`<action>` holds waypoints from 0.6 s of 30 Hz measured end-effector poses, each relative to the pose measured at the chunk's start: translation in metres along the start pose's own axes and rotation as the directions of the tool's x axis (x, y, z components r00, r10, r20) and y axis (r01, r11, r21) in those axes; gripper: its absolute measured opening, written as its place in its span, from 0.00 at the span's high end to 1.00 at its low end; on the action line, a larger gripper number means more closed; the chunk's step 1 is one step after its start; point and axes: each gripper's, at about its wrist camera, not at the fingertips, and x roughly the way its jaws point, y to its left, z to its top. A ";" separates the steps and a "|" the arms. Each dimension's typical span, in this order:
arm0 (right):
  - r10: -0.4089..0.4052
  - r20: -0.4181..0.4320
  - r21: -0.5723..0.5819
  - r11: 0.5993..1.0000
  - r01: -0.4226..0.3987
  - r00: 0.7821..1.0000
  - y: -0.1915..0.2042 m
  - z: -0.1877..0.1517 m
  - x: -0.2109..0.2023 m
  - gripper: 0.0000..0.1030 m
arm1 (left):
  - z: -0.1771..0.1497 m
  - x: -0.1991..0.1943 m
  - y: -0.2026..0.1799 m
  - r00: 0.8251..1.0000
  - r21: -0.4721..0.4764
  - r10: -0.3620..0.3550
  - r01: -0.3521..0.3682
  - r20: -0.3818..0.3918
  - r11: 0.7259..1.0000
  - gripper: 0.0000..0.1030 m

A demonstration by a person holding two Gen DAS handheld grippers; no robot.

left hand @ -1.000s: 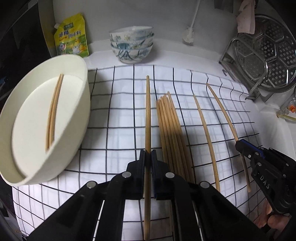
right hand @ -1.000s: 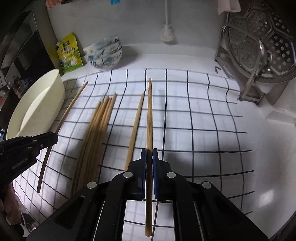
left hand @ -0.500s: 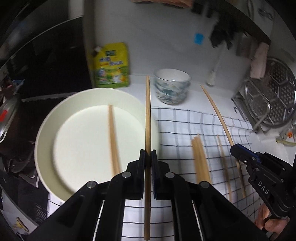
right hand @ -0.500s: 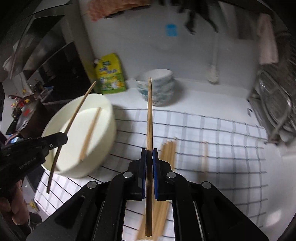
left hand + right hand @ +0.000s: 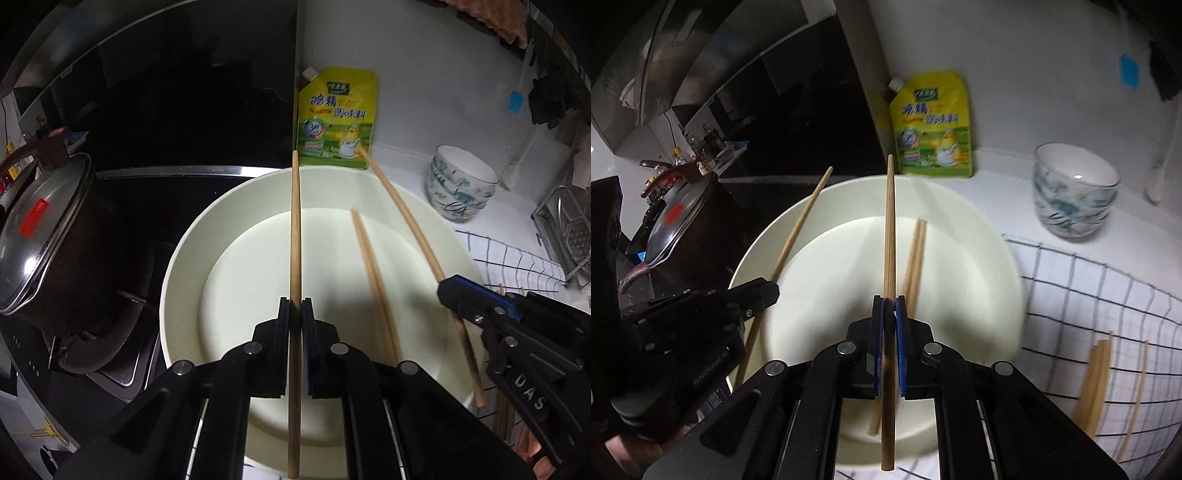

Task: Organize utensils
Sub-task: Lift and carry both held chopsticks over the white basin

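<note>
Left wrist: chopstick (image 5: 294, 229) clamped in left claw (image 5: 294, 314), over bowl (image 5: 184, 258).

Both wrist views look steeply down, close over the shared cream bowl (image 5: 184, 258) (image 5: 1004, 258).

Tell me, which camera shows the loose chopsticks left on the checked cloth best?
The right wrist view: several loose chopsticks lie in plain sight on the checked cloth at the right edge. In the left wrist view the right gripper hides all but slivers of them.
</note>
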 end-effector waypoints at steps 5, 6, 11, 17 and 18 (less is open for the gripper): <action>-0.003 -0.079 0.045 0.999 0.007 0.997 0.009 -0.004 0.037 0.94 | 0.000 0.026 0.016 0.999 0.017 -0.015 0.016 -0.045 1.000 0.93; -0.004 -0.090 0.055 0.998 0.009 0.996 0.009 -0.005 0.041 0.94 | -0.001 0.030 0.016 0.998 0.021 -0.018 0.019 -0.054 1.000 0.93; -0.017 -0.119 0.081 0.996 0.026 0.993 0.009 -0.011 0.055 0.94 | -0.004 0.048 0.019 0.995 0.034 -0.034 0.037 -0.093 0.999 0.93; -0.032 -0.122 0.104 0.994 0.044 0.992 0.007 -0.015 0.056 0.94 | -0.003 0.052 0.021 0.993 0.021 -0.049 0.051 -0.107 0.998 0.92; -0.036 -0.116 0.109 0.993 0.048 0.993 0.006 -0.012 0.058 0.94 | -0.003 0.051 0.021 0.993 0.018 -0.052 0.054 -0.106 0.998 0.92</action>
